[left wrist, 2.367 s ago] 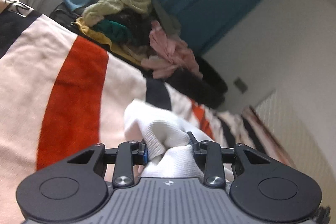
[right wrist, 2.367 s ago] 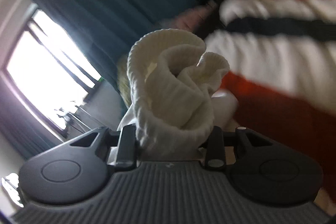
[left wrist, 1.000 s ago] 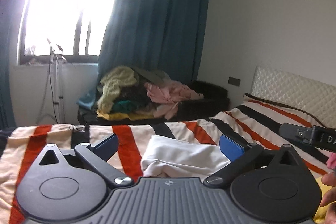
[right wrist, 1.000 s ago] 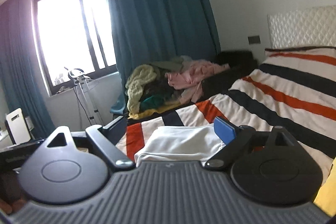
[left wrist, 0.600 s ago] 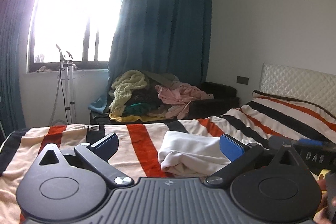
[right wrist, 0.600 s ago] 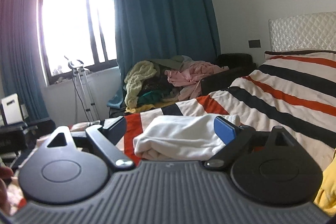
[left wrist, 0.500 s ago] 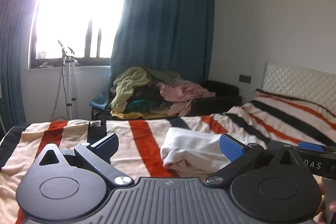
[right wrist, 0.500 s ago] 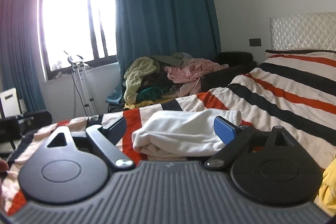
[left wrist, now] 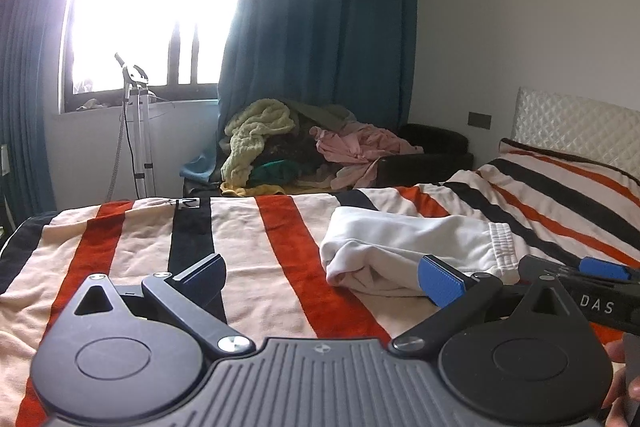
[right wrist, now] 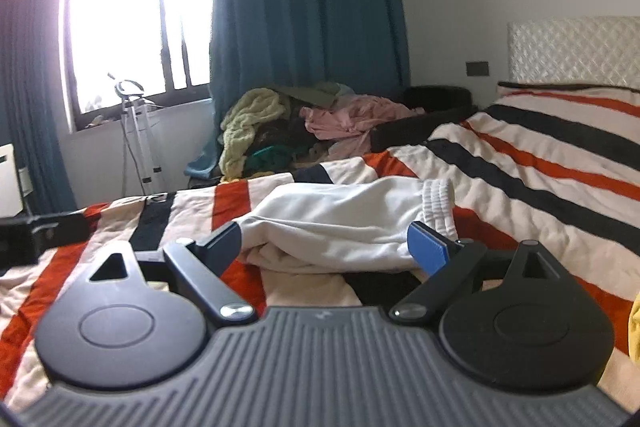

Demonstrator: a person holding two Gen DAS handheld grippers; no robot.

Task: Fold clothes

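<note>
A folded white garment lies on the striped bed; in the right wrist view the garment sits just ahead of the fingers. My left gripper is open and empty, held back from the garment, which is ahead and to the right. My right gripper is open and empty, its jaws spread wide in front of the garment without touching it. The right gripper's body shows at the right edge of the left wrist view.
A pile of unfolded clothes lies on a dark sofa beyond the bed. A tripod stand is by the window. A white headboard is at right. A yellow item is at the right edge.
Both grippers have let go of the white garment and opened. They pulled back and levelled out, leaving the folded garment lying on the bed.
</note>
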